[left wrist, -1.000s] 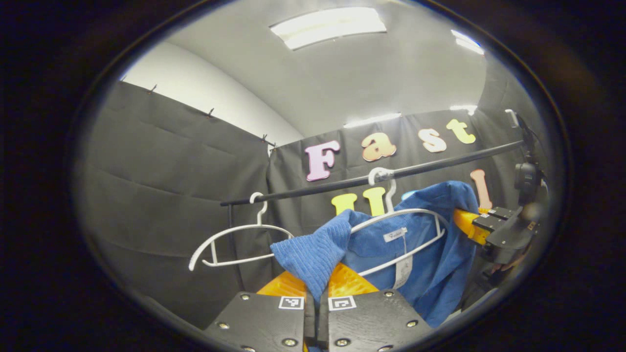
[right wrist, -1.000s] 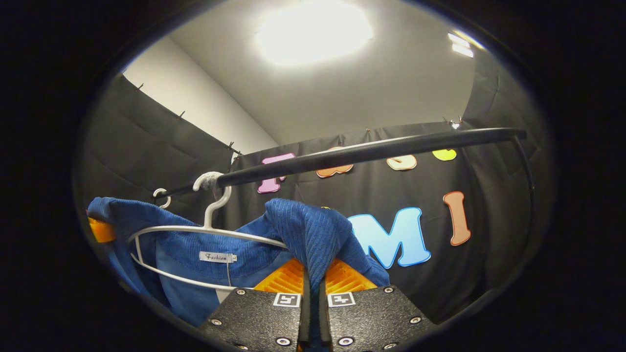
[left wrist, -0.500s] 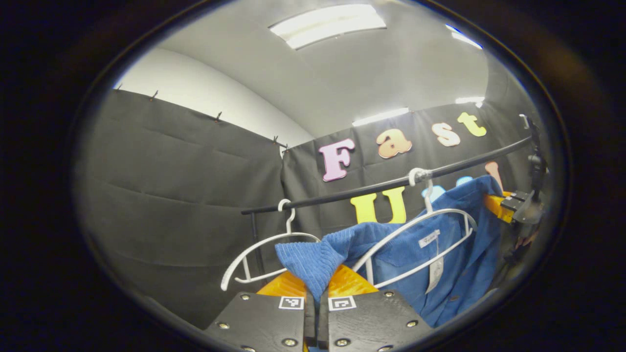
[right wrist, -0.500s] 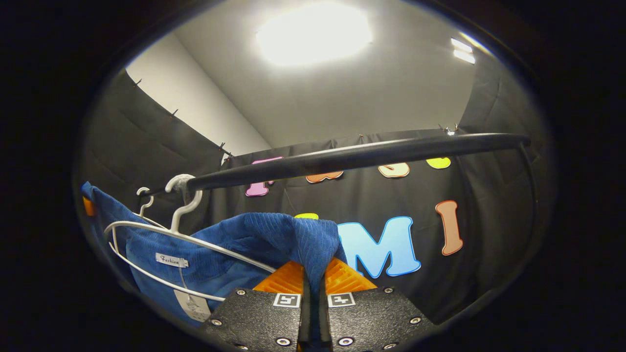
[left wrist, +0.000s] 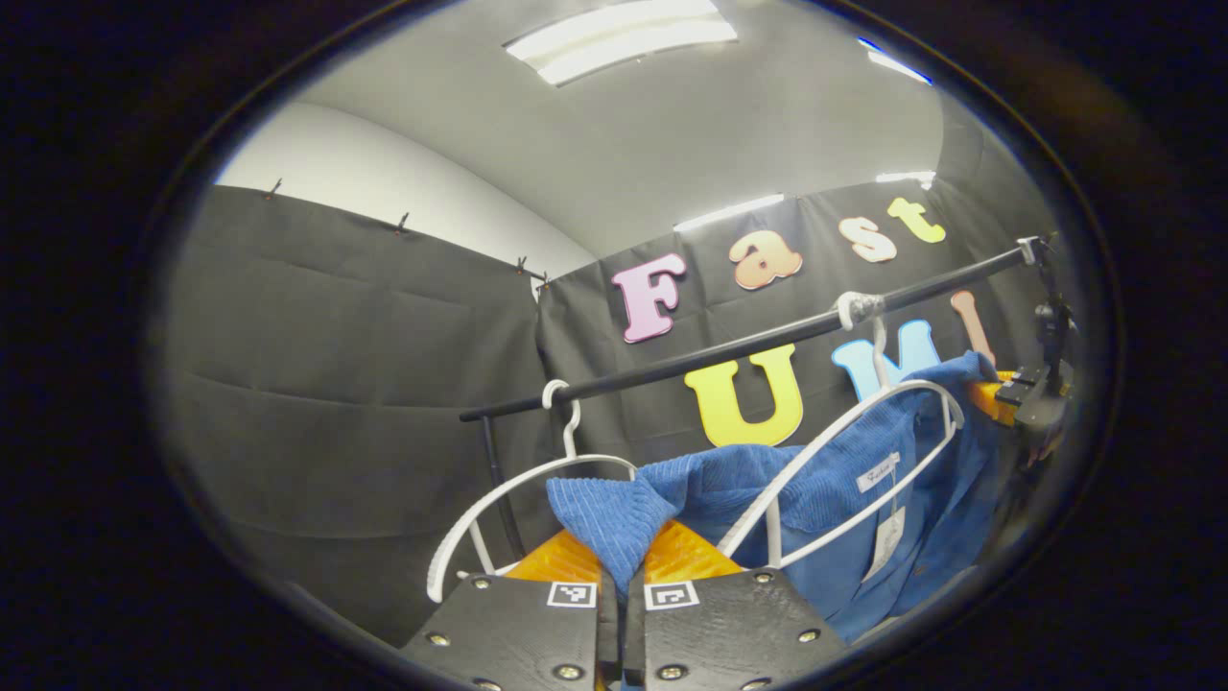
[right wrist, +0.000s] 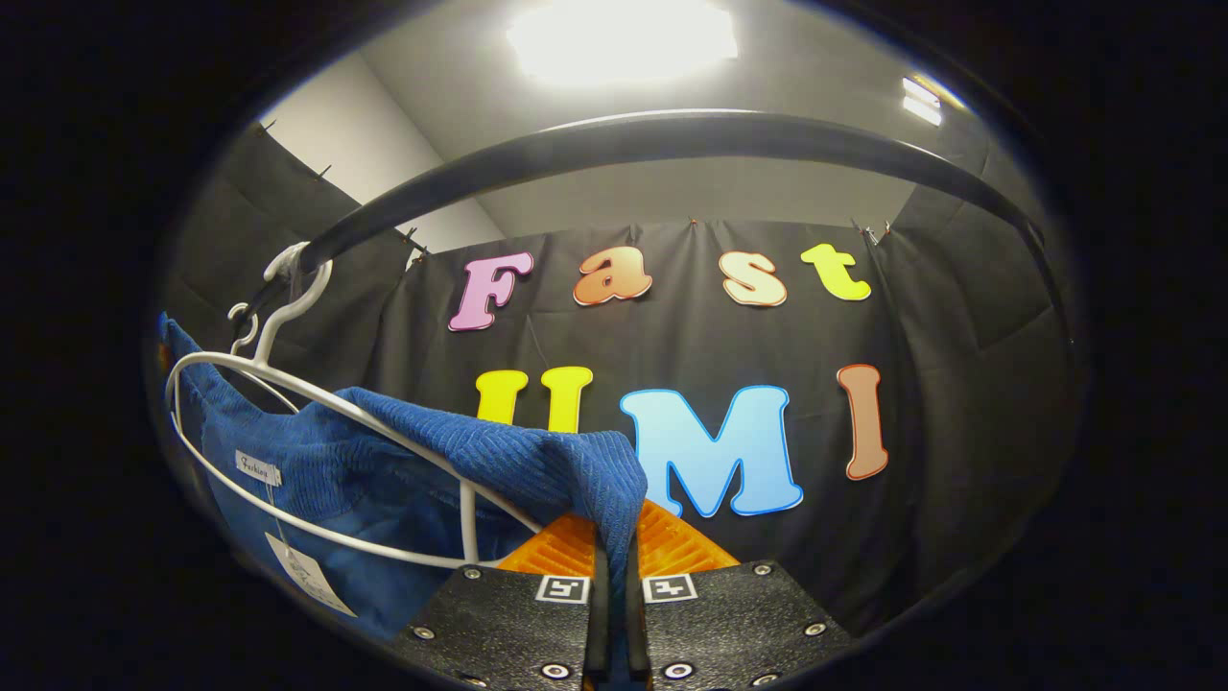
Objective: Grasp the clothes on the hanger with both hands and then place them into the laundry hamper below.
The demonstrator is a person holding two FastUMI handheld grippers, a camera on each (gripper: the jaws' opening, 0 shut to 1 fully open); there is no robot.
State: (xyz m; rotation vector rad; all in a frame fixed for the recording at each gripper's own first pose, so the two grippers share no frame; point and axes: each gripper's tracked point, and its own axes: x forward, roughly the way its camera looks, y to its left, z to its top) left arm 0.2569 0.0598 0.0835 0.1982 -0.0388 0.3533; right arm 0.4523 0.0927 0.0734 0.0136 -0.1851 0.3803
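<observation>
Left gripper view, nearest first: the left tongs (left wrist: 622,576) sit at the bottom edge with their fingers pressed together on a fold of the blue shirt (left wrist: 614,509), which rises out of the pinch as a ribbed point. Just behind it an empty white hanger (left wrist: 499,499) hangs by its hook from the black rail (left wrist: 729,350). To the right, the shirt drapes loosely over a second white hanger (left wrist: 844,451), with a small label and a paper tag hanging inside the collar. That hanger is tilted, its hook on the rail. At the far right edge, the right tongs (left wrist: 998,395) grip the other side of the shirt, with a glimpse of a hand (left wrist: 1041,446) below them. The rail slopes upward to the right in front of the black cloth wall, under a grey ceiling with strip lights.

Right gripper view, nearest first: the right tongs (right wrist: 612,576) are closed tight on a ribbed fold of the blue shirt (right wrist: 576,465), which spills leftward from the pinch across the white hanger (right wrist: 317,403). The hanger's wire loop stands clear of much of the cloth, so the shirt is partly off it. Its hook (right wrist: 288,278) rests on the black rail (right wrist: 672,139), which arches overhead. Both tongs point upward. The hamper cannot be located.
</observation>
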